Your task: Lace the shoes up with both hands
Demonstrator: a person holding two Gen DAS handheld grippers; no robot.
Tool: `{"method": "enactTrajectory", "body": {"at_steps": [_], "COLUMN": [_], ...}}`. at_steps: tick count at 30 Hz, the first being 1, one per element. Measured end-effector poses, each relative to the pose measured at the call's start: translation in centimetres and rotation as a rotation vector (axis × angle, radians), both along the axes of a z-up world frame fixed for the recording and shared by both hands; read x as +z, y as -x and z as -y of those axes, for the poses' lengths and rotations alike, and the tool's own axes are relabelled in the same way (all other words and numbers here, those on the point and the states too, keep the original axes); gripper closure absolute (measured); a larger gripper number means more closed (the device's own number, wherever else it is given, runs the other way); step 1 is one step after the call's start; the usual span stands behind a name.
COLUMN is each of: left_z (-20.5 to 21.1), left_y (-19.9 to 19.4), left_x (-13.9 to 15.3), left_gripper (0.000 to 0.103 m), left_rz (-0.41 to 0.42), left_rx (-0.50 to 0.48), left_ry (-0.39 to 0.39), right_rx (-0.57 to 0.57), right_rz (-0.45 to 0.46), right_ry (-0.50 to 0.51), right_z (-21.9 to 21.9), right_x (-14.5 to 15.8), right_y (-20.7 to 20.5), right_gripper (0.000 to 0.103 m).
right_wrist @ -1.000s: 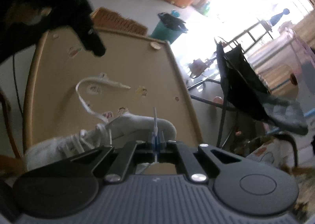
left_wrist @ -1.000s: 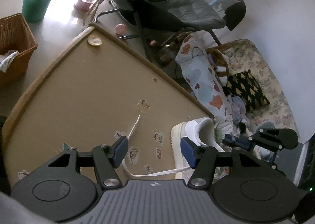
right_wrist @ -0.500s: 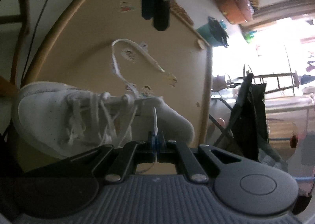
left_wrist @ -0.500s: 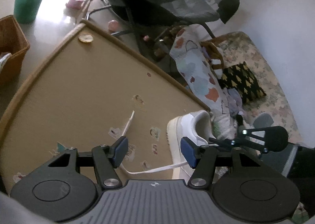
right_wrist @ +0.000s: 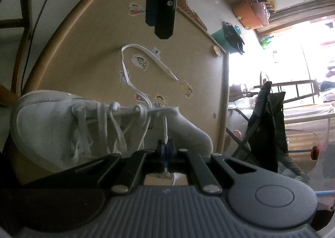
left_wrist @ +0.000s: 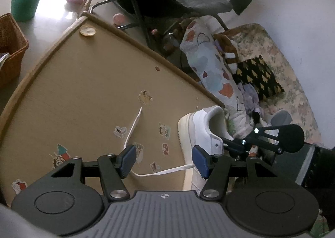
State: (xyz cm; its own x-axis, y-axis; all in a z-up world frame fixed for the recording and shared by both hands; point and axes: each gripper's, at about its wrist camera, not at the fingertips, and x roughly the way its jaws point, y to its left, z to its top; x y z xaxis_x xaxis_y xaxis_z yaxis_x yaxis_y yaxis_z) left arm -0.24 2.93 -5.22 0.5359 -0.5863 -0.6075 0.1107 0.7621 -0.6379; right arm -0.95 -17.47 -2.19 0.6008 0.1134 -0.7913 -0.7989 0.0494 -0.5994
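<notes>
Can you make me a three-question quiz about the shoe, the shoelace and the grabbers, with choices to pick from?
1. Where does the shoe stand?
A. on the tan table
B. in the wicker basket
C. on the floor

2. What colour is the loose lace end lying on the table?
A. red
B. white
C. black

3. What is the right gripper doing?
A. wide open, holding nothing
B. shut on the tip of a lace
C. shut on the heel of the shoe

Answers:
1. A: the sole rests on the sticker-covered tabletop near its edge.
2. B: the flat lace is as white as the shoe.
3. B: its blue pads meet with the thin white lace tip sticking up between them, while the left gripper stands open.
</notes>
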Motion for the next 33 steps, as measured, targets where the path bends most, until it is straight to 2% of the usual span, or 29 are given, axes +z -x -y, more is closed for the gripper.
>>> {"method": "enactTrajectory", "body": {"at_steps": [20,33], "left_z": [-0.5,-0.4], "left_y": [-0.2,-0.1], "left_x": [-0.6,-0.3], "left_gripper": [0.042,0.042], "left_rz": [-0.009,-0.004], "left_rx": [-0.014,-0.035], "left_ry": [-0.010,-0.004], "right_rx": [-0.051,-0.035], "right_rz": [-0.005,-0.024], "right_ry": [-0.074,-0.086], "right_z": [0.5,-0.3], "right_x": [1.1,0.9], "right_y": [-0.2,-0.3], "right_gripper": [0.101,0.101]}}
